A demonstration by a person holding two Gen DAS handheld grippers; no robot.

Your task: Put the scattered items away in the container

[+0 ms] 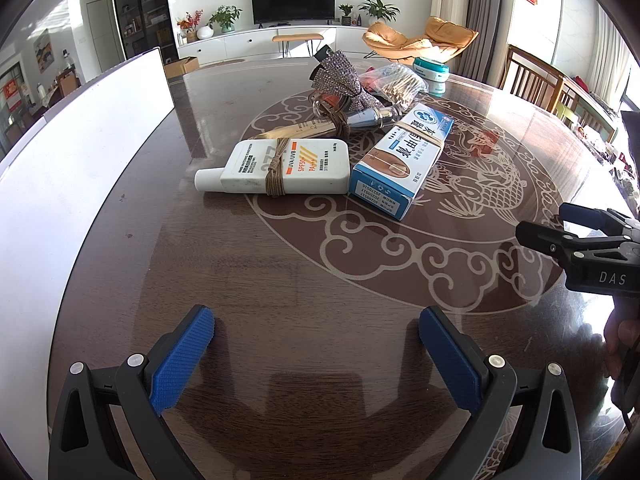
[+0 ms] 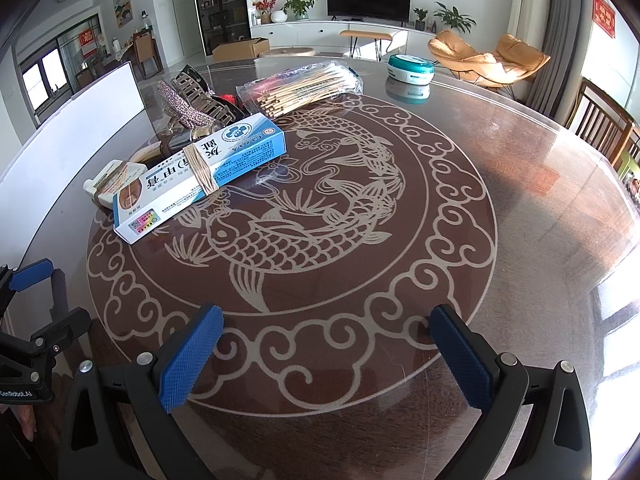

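Observation:
A white sunscreen bottle (image 1: 276,167) tied with string lies on the dark round table, next to a blue and white ointment box (image 1: 402,160) (image 2: 200,176). Behind them lie a gold tube (image 1: 304,128), a rhinestone hair clip (image 1: 340,80) (image 2: 182,106) and a bag of cotton swabs (image 1: 396,82) (image 2: 300,88). A white container (image 1: 60,184) (image 2: 80,120) stands along the left. My left gripper (image 1: 316,320) is open and empty, short of the bottle. My right gripper (image 2: 326,320) is open and empty over the fish pattern; it also shows in the left wrist view (image 1: 560,228).
A teal and white round jar (image 1: 432,70) (image 2: 410,67) sits at the table's far edge. Wooden chairs (image 2: 600,124) stand at the right. The left gripper shows at the left edge of the right wrist view (image 2: 32,296).

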